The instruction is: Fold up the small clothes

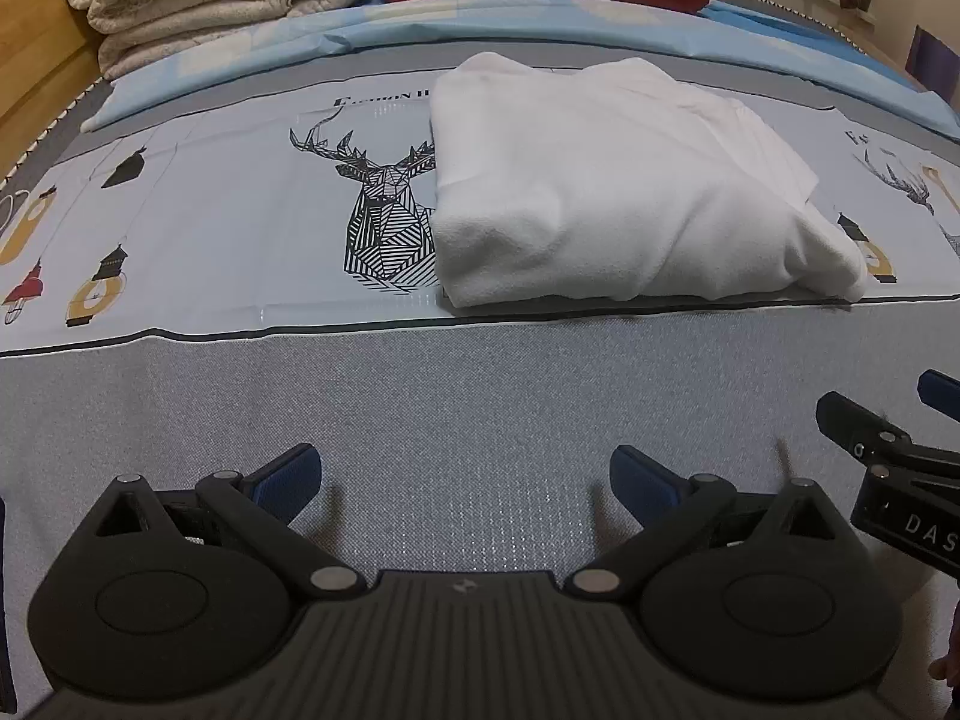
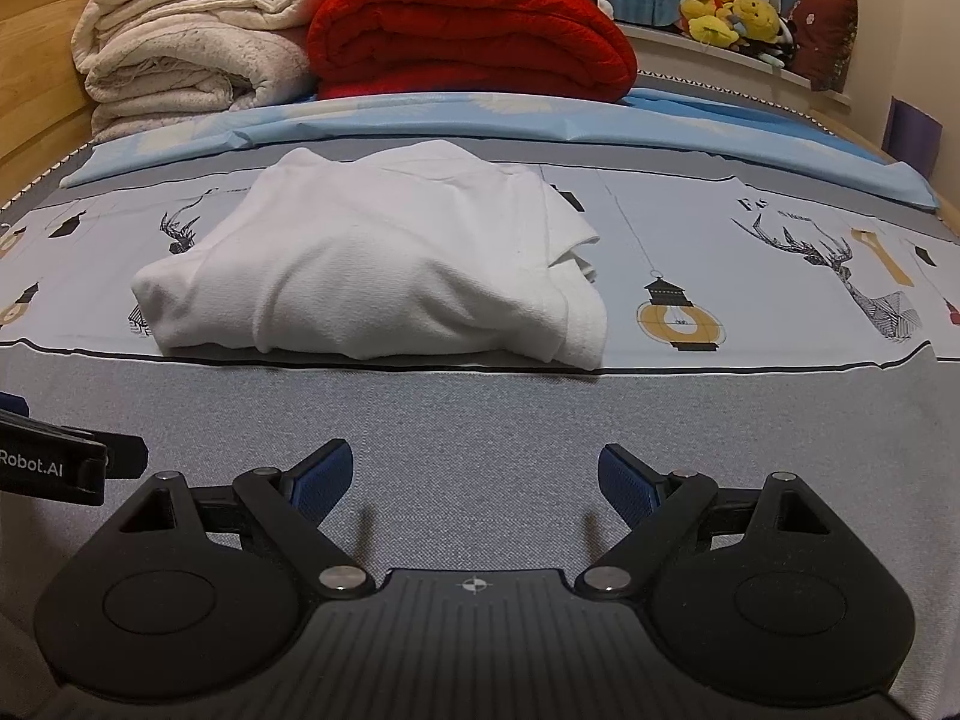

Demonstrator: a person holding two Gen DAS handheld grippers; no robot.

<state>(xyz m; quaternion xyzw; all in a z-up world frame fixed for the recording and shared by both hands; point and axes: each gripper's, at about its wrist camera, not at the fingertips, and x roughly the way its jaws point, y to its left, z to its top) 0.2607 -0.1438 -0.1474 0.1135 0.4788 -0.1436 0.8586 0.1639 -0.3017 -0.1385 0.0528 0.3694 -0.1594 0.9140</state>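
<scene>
A white garment lies folded in a thick bundle on the printed sheet with deer and lantern pictures; it also shows in the right wrist view. My left gripper is open and empty, low over the grey mattress, well short of the garment. My right gripper is open and empty, also short of the garment. The right gripper also shows at the right edge of the left wrist view. The left gripper's side shows at the left edge of the right wrist view.
A folded cream blanket and a folded red blanket are stacked at the bed's far end on a blue sheet. Plush toys sit on a shelf at the far right. A wooden bed frame runs along the left.
</scene>
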